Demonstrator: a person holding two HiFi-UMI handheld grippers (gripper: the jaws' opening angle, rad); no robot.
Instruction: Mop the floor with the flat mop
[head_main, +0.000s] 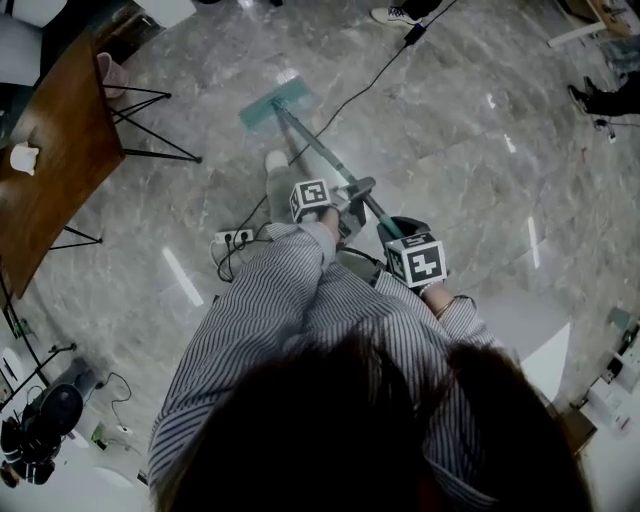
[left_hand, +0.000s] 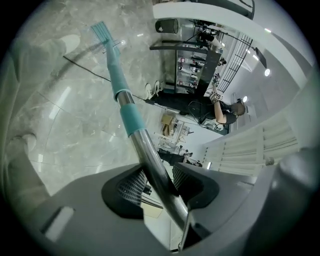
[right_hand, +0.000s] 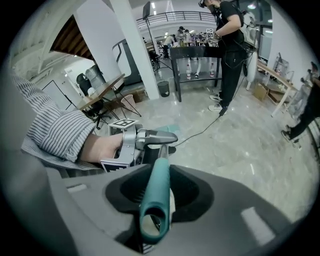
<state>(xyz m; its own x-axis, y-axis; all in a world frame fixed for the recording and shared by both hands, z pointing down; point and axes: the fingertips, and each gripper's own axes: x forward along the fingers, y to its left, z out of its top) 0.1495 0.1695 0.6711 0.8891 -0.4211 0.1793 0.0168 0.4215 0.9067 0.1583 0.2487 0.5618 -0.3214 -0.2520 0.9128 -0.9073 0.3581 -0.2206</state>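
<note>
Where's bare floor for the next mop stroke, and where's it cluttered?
Free: the broad marble floor right of the flat mop, between the black cable and the shoes at far right. Crowded: left side, by the wooden table and chair legs; the power strip with its cords. The cable passes close by the mop head.

I see the head view lit from overhead, fairly dim and muted. The polished floor (head_main: 480, 160) carries pale streaks of lamp glare. Hair (head_main: 350, 430) at the bottom edge is dark and out of focus. Both gripper views are round fisheye pictures with black corners and bent lines near the rim. The left one is bright, almost washed out at its right, with a sheen along the mop (left_hand: 150, 155) pole. In both, the nearest foreground is soft.
</note>
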